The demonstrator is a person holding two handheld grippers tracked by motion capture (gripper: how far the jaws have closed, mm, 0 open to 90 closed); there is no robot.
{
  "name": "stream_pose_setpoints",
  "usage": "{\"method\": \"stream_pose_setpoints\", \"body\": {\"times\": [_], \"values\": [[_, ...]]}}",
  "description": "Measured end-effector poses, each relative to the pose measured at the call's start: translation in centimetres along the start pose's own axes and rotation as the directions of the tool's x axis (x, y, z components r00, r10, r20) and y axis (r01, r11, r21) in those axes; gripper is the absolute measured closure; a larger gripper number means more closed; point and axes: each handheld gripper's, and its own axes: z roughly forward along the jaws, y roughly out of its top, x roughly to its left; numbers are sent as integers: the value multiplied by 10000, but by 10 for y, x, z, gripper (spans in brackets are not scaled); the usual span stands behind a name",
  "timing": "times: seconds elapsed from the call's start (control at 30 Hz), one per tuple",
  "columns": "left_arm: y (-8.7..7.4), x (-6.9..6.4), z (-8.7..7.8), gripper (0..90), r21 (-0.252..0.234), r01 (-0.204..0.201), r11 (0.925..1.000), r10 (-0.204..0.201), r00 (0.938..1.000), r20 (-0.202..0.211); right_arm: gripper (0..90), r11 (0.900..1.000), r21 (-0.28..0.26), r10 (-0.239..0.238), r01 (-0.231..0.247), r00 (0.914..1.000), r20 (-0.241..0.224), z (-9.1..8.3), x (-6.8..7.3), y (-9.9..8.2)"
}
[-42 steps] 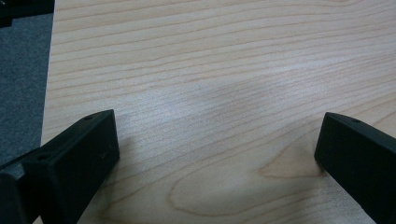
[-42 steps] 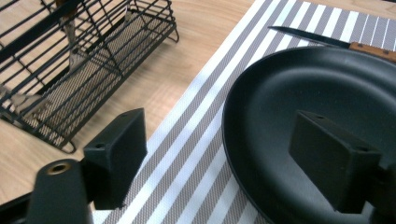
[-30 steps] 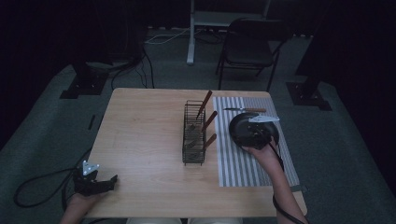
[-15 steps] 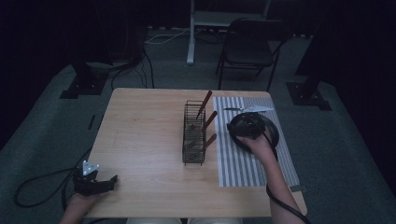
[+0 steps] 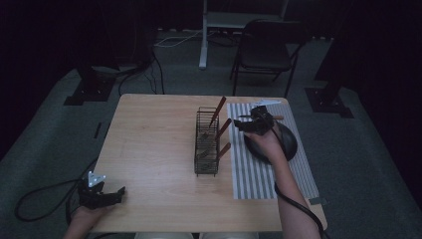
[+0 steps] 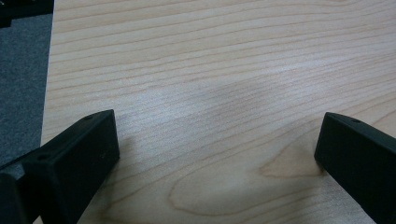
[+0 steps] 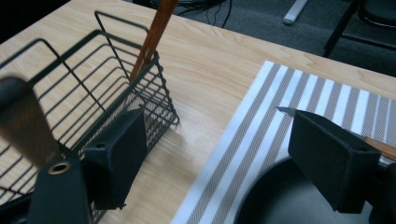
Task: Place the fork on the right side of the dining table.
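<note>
A black wire basket (image 5: pixel 206 144) stands mid-table and holds three wooden-handled utensils (image 5: pixel 217 110). Right of it lies a striped mat (image 5: pixel 259 179) carrying a black round plate (image 5: pixel 283 144). My right gripper (image 5: pixel 245 124) hovers open over the mat's far part, between basket and plate, with nothing between its fingers. In the right gripper view the gripper (image 7: pixel 224 158) has the basket (image 7: pixel 93 88) on the left, the plate (image 7: pixel 275 200) below, and a knife tip (image 7: pixel 285 111) past the right jaw. My left gripper (image 5: pixel 115 194) rests open at the table's front left corner, and its own view shows the gripper (image 6: pixel 215 154) over bare wood.
A black chair (image 5: pixel 263 47) and a white table leg (image 5: pixel 203 45) stand beyond the far edge. Dark stands sit on the carpet at both sides. A cable (image 5: pixel 40 199) trails off the table's left. The table's left half (image 5: pixel 149 144) is bare wood.
My right gripper has moved from above the plate toward the far left, closer to the basket. The left gripper has stayed put.
</note>
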Motion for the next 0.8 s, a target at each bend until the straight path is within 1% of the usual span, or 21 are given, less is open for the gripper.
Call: {"method": "stream_pose_setpoints", "body": {"times": [0.1,0.33,0.43,0.47,0.53,0.63,0.8], "values": [[0,0,0,0,-3,0,10000,0,10000,0,194,9999,66,92,-92,10000,-19,6,0,5],[0,0,0,0,-3,1,10000,-1,10000,1,195,9998,-13,219,-219,9996,-159,19,3,18],[0,0,0,0,-2,3,10000,-3,10000,0,195,9988,-52,483,-484,9987,-132,24,2,26],[0,0,0,0,-3,1,10000,-1,10000,1,195,9987,-71,507,-508,9987,-112,26,2,28],[0,0,0,0,-3,1,10000,-1,10000,-1,215,9986,-49,523,-523,9986,-86,28,2,32],[0,0,0,0,-7,2,10000,-2,10000,2,215,9987,-54,515,-515,9987,-48,31,4,37],[0,0,0,0,-3,1,10000,-1,10000,0,216,9986,-68,522,-523,9986,-128,35,6,46]]}}
